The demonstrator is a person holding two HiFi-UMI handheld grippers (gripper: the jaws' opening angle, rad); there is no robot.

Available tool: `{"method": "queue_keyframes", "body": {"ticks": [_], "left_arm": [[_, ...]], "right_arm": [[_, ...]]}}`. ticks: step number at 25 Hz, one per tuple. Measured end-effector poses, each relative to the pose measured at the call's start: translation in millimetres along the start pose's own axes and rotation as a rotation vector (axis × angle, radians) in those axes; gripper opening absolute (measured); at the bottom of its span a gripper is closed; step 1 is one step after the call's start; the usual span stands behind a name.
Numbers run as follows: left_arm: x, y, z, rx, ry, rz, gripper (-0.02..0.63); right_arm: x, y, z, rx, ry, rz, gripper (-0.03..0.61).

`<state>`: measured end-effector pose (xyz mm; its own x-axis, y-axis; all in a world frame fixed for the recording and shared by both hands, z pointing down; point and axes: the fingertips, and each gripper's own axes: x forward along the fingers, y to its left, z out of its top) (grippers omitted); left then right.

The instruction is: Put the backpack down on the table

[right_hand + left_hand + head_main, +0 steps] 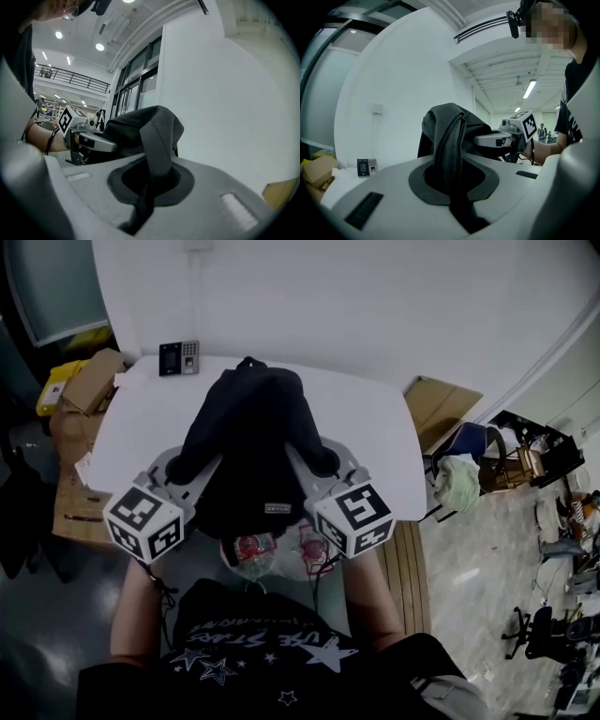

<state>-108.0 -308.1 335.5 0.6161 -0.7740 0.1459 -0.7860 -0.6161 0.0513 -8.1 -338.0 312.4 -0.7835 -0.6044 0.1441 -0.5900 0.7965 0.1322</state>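
1. My left gripper [452, 180] pinches a shoulder strap [449, 140] of the backpack [248, 451], with its jaws clamped on the webbing.
2. My right gripper [150, 183] squeezes the other strap [157, 140], jaws nearly together.
3. The backpack hangs between both grippers over the near edge of the white table [375, 442].

**A:** Where have we landed?
**B:** An open-plan office or lab hall, by the look of it. There's a white table [375, 460], cardboard boxes [89, 381] beside it, and wheeled office chairs [531, 622] off to the right.
**A:** And overhead?
**B:** Strip lights [529, 89] on a high ceiling, a railed upper gallery [70, 77] and tall windows [140, 93].
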Motion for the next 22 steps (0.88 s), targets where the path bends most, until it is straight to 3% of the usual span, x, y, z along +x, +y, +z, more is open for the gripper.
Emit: {"method": "queue_keyframes", "body": {"ticks": [4, 9, 22], "left_arm": [[13.0, 12.3, -1.1, -0.026, -0.008, -0.020, 0.038], [32.5, 39.2, 0.0, -0.004, -0.006, -0.075, 0.038], [98.0, 145.2, 2.8, 0.025, 0.021, -0.223, 0.040]], "right_arm": [[12.9, -13.4, -4.9, 0.000, 0.008, -0.006, 0.005], [38.2, -32.5, -8.4, 0.057, 0.026, -0.028, 0.005], [133.9, -88.5, -5.9, 0.013, 0.067, -0.167, 0.005]]}}
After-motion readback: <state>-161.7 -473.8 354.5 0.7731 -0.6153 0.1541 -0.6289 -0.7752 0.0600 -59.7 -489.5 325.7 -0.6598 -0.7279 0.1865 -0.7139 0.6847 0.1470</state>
